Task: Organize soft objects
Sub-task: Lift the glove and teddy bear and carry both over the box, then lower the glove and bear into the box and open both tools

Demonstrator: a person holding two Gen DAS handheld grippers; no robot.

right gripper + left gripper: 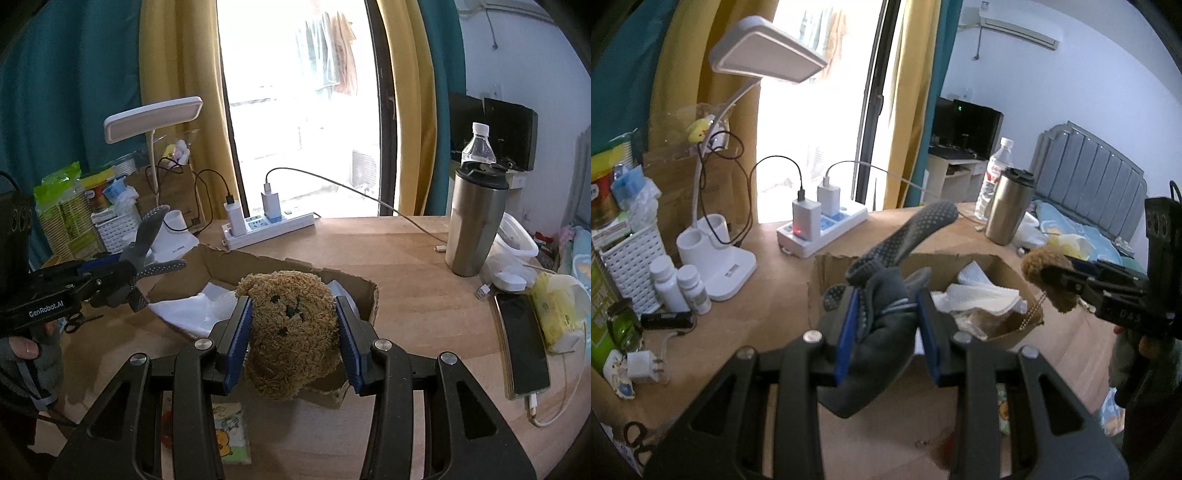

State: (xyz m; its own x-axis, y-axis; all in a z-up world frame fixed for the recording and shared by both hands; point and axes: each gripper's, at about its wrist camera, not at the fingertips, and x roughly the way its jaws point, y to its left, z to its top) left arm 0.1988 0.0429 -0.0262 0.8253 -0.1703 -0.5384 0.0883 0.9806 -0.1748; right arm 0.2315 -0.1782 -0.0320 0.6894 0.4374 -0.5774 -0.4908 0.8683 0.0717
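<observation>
Blue pads of my left gripper (886, 325) sit closest in the left wrist view, pinching a grey knit glove (882, 317) by its bunched middle. One dotted finger sticks up stiffly toward the power strip (822, 230), and the cuff sags below the jaws. I hold it just short of the open cardboard box (997, 258), which already contains white plastic wrapping (979, 295). My worry is the shallow bite on slippery knit: if the fabric creeps between the pads, the glove drops short onto the wooden desk (757, 325). The raised finger could also catch the torn near edge of the box as I go in.

From the right wrist view, my right gripper (293, 325) squeezes a brown plush bear (291, 325) across its head, with the jaws held partly apart by the stuffing. It hangs over the near side of the same box. Plush springs back, so a loose squeeze may let it roll out. Both grippers are heading for one opening; I judge they could collide there. A steel tumbler (474, 225) and a phone (522, 347) stand to the right, within reach of a wide swing.
</observation>
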